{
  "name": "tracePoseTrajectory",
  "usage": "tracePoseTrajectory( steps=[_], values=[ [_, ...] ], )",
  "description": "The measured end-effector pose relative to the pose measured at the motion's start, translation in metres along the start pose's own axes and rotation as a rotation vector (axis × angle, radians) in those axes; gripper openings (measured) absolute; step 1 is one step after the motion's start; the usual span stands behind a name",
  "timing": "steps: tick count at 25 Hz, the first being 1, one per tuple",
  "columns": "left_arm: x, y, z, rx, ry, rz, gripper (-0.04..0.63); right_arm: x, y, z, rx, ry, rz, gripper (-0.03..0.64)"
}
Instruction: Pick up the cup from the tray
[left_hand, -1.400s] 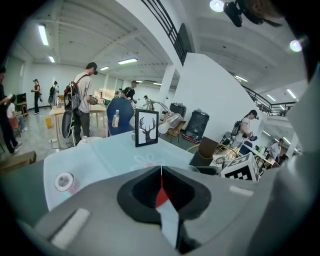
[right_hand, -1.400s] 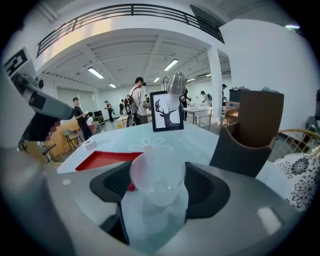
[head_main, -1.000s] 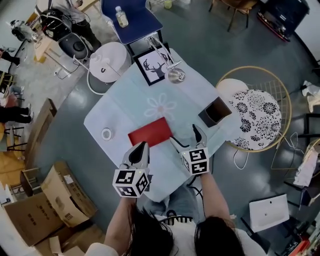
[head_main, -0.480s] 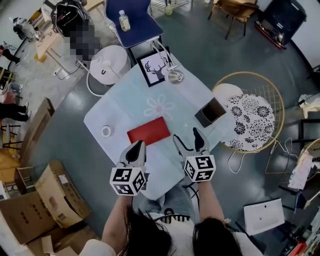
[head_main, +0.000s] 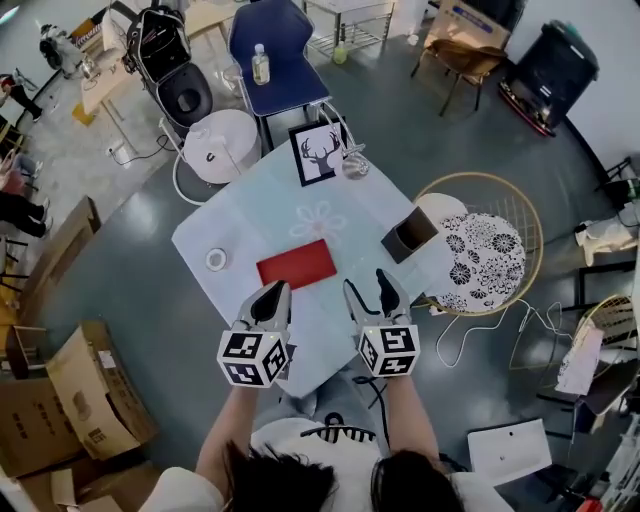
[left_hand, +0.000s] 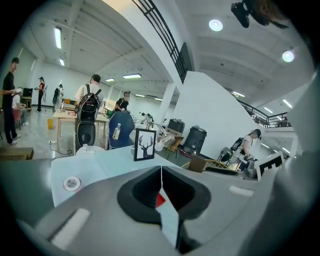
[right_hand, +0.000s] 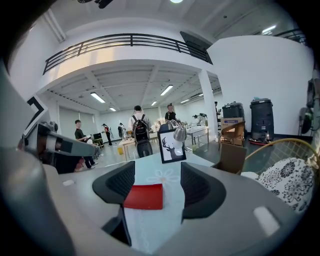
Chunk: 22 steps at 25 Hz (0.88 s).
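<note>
**Both tools over near corner of bench, red tray mid-bench**

Left tool (head_main: 273, 294) is over the near part of the bench (head_main: 250, 235). Its jaws are pressed together and nothing is between them. Right tool (head_main: 367, 288) is just beside it, to its right. Those jaws are apart, have just been closing, and hold nothing; the tray only shows through the gap, well beyond them.

Red tray (head_main: 297, 264) lies flat about mid-bench on the pale cloth, apart from both tools. The cup can't be made out in any view.

White tape roll (head_main: 215, 259) sits near the left corner. Brown open box (head_main: 410, 234) stands at the right edge. Deer picture (head_main: 320, 153) is upright at the far corner, with a silver lamp head (head_main: 352, 165) just beside it.

Off the bench, a wire chair with a patterned cushion (head_main: 480, 255) stands past the right edge. A blue chair (head_main: 275, 50) stands beyond the far corner, with a bottle (head_main: 260, 66) on it.
</note>
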<state>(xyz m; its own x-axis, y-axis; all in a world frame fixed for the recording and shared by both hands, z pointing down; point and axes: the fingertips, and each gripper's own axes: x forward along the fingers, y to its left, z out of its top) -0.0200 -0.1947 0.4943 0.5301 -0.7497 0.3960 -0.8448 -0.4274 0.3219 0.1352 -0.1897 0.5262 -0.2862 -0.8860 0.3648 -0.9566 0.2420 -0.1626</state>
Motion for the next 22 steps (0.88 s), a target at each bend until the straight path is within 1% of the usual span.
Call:
tracePoseTrajectory(
  steps=[2,6,8,10,13,14,16,18,22],
  values=[
    [-0.007,-0.002,0.007,0.001,-0.029,-0.004,0.000,-0.006,0.008,0.003,-0.011,-0.006,0.001,0.310],
    [-0.021,-0.005,0.020,0.026,-0.069,-0.023,0.000,-0.016,0.022,0.014,-0.024,-0.032,-0.011,0.310],
    [-0.029,-0.007,0.025,0.043,-0.083,-0.030,0.000,-0.022,0.028,0.024,-0.023,-0.051,-0.020,0.294],
    [-0.037,-0.009,0.029,0.049,-0.101,-0.034,0.000,-0.028,0.034,0.033,-0.035,-0.067,-0.036,0.229],
    [-0.047,-0.010,0.030,0.036,-0.127,-0.034,0.000,-0.039,0.038,0.041,-0.054,-0.089,-0.068,0.062],
    [-0.051,-0.010,0.031,0.024,-0.136,-0.036,0.000,-0.041,0.040,0.042,-0.057,-0.089,-0.071,0.025],
    [-0.057,-0.009,0.033,0.006,-0.153,-0.039,0.000,-0.042,0.048,0.039,-0.066,-0.067,-0.070,0.026],
    [-0.062,-0.009,0.034,0.010,-0.160,-0.043,0.000,-0.042,0.060,0.038,-0.079,-0.049,-0.060,0.026],
    [-0.074,-0.011,0.030,-0.002,-0.166,-0.054,0.000,-0.049,0.082,0.040,-0.109,-0.054,-0.052,0.025]
  ],
)
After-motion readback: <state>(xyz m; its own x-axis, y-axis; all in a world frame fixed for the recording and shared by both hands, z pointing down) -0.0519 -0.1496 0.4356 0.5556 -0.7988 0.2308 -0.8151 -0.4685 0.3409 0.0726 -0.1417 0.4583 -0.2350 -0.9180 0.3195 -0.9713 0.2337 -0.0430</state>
